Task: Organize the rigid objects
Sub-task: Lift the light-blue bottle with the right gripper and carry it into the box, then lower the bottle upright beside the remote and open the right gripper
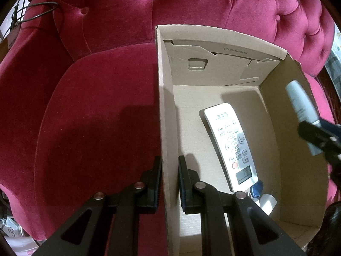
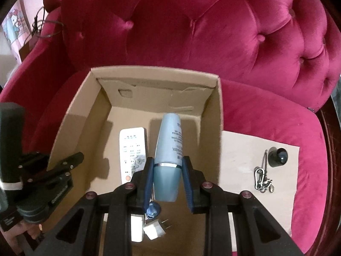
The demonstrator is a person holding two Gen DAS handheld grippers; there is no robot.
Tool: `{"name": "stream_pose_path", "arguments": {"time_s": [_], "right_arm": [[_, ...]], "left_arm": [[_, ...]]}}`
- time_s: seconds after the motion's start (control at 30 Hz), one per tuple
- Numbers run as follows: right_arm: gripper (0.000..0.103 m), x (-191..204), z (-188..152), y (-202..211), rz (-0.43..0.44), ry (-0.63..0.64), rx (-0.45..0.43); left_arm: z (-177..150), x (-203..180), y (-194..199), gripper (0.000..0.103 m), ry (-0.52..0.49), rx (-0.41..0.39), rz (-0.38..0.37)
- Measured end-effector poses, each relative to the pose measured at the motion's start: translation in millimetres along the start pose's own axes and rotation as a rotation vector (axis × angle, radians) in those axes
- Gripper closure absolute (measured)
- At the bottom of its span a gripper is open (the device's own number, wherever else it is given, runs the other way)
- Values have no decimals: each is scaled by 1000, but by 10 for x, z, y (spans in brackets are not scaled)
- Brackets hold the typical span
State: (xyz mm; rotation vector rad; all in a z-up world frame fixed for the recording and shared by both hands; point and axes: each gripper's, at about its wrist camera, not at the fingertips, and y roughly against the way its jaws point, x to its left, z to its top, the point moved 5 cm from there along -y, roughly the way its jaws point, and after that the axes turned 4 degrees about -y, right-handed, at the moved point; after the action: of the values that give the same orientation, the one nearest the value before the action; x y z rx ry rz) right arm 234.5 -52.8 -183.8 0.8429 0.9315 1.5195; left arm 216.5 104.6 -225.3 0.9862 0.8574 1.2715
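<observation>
An open cardboard box point(image 1: 213, 31) point(image 2: 153, 71) stands on a red velvet sofa seat. My left gripper point(image 1: 169, 167) is shut on the box's left wall, one finger outside and one inside; it shows in the right wrist view as the left gripper point(image 2: 66, 166). My right gripper point(image 2: 168, 160) is shut on a pale blue bottle point(image 2: 170, 140), held near its cap above the inside of the box. The same bottle point(image 1: 298, 100) appears over the box's right wall. On the box floor lie a white remote point(image 1: 230, 140) point(image 2: 133, 149), a small blue object point(image 2: 152, 210) and a white plug point(image 2: 154, 230).
Right of the box, a sheet of paper point(image 2: 240, 160) lies on the seat with a metal keyring with carabiner point(image 2: 263, 179) and a small black cylinder point(image 2: 277, 156) on it. The tufted sofa back point(image 2: 202, 32) rises behind. A black cable point(image 1: 36, 10) hangs over the left armrest.
</observation>
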Motion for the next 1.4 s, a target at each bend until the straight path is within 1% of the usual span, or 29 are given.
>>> {"name": "stream_pose_path", "arguments": {"time_s": [0.4,0.73,0.87,1.03,1.07,1.13,1.17,1.4], "right_arm": [[76,131,-107,-472,-29,22,109],[76,171,-189,-737,-40,10,201],[76,177,-203,-795,-37,11,219],[75,161,-221,-829,-26,-8,219],[74,153,-218,-823,-26,-11,213],[67,143,-212,-811,-25,-14,206],[66,141,-208,-800,-21,-15,204],[64,148,-176,-686,-11,-16,168]], "left_arm": [[1,2,7,87,1,1,-3],[0,1,10,87,2,0,-5],[-8,-6,18,87,2,0,-5],[-5,-2,12,87,2,0,-5],[-6,-2,13,87,2,0,-5],[-5,-1,13,87,1,0,-3],[-6,6,14,87,1,0,-4],[-7,7,17,87,1,1,-4]]}}
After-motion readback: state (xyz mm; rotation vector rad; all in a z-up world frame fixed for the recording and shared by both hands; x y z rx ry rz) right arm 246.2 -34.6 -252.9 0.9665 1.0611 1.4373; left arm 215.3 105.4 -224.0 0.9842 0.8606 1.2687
